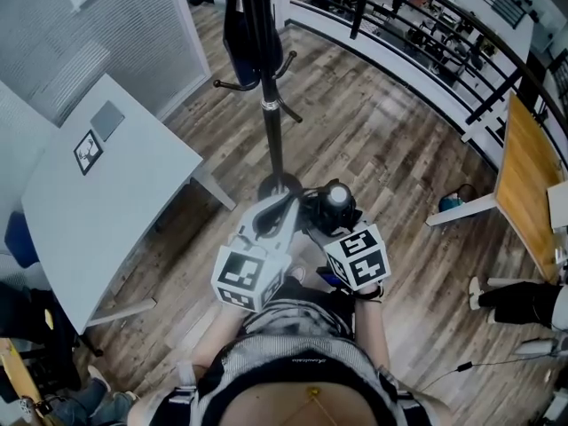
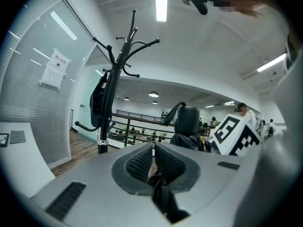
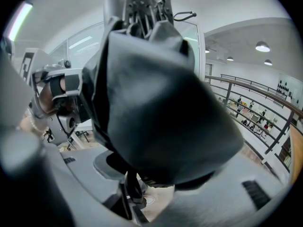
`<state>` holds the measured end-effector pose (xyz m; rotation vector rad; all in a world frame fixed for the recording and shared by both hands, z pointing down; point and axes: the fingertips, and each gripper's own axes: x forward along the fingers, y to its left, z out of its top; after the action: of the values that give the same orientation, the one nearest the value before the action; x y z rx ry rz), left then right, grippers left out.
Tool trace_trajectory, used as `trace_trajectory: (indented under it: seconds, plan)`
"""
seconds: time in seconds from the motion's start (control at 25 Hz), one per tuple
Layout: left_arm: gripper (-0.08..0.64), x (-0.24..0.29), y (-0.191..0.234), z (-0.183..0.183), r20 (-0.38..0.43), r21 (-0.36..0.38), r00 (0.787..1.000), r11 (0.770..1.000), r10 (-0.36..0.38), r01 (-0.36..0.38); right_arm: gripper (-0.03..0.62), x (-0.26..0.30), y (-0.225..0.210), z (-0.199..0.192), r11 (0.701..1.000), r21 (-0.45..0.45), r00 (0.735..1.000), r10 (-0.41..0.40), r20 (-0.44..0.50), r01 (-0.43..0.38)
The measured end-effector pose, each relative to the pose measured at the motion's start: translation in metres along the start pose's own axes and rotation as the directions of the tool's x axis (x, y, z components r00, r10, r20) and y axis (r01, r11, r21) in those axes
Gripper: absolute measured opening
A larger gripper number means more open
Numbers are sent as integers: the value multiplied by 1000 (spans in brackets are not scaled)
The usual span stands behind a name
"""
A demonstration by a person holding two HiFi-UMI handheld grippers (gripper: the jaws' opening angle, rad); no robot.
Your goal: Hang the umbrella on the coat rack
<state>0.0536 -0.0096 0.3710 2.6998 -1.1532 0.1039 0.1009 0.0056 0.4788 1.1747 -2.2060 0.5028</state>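
In the head view a folded black umbrella is held low in front of me, between both grippers. My right gripper is shut on its body, and the black fabric fills the right gripper view and hides the jaws. My left gripper is shut on a thin black strap that runs between its nearly touching pads. Just beyond them stands the umbrella's handle end. The black coat rack stands straight ahead on the wood floor, its curved hooks above the grippers. A black bag hangs on it.
A white table stands to my left beside a glass partition. A curved black railing runs behind the rack. On the right are a wooden desk, a blue bucket and another person's shoe.
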Motion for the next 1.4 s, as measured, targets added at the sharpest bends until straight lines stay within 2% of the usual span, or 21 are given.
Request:
trace_trajectory:
  seconds: [0.68,1.4]
  plan:
    - [14,18,29,7,5,-21,1000,1000,-22,22,255,28,-10,16,1000,7,1000,-3,-29,4]
    - [14,57,59,15,-8,-31,999,999,-42,42,256,55,-42,33,999,34,998,-11,-57,13]
